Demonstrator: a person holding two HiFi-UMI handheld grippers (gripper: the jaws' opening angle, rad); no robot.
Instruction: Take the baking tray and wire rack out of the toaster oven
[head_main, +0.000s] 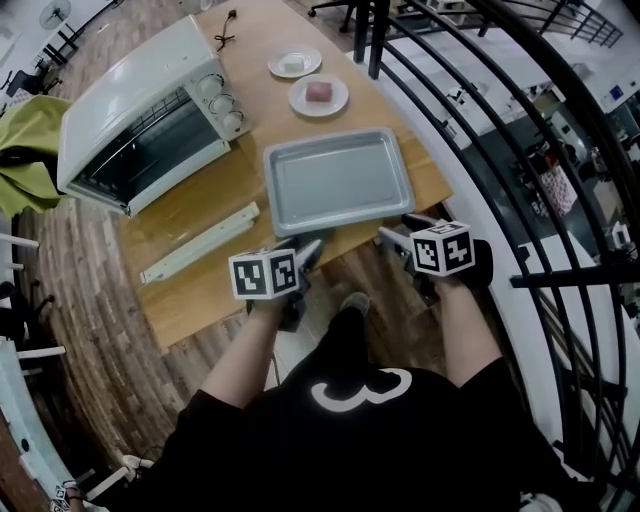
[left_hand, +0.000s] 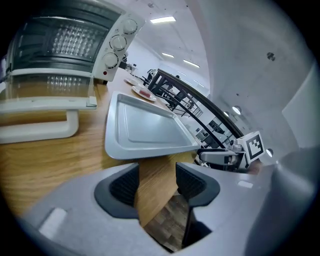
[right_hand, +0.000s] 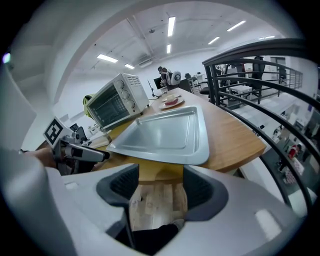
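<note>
One toaster oven (head_main: 140, 118) is sitting at the left of the wooden table (head_main: 200, 290), its door folded down toward you with the white handle (head_main: 200, 243) lying lowest. Thin bars are showing in its dark mouth, but whether they are the wire rack is not clear.

You are holding the left gripper (head_main: 308, 250) at the table's near edge, just short of the baking tray's near left corner. Its jaws are standing moderately apart and gripping nothing; only the table edge and floor are showing between them in the left gripper view (left_hand: 156, 182).

The baking tray (head_main: 338, 178) is lying flat and empty on the table, outside the oven, just right of the open door. Beyond it two small plates (head_main: 318, 96) are sitting, each with a bit of food.

You are holding the right gripper (head_main: 398, 230) just off the tray's near right corner, not touching it. Its jaws are likewise standing apart with nothing between them but floorboards and the table edge (right_hand: 156, 187). A black railing (head_main: 520, 200) is curving past on the right.
</note>
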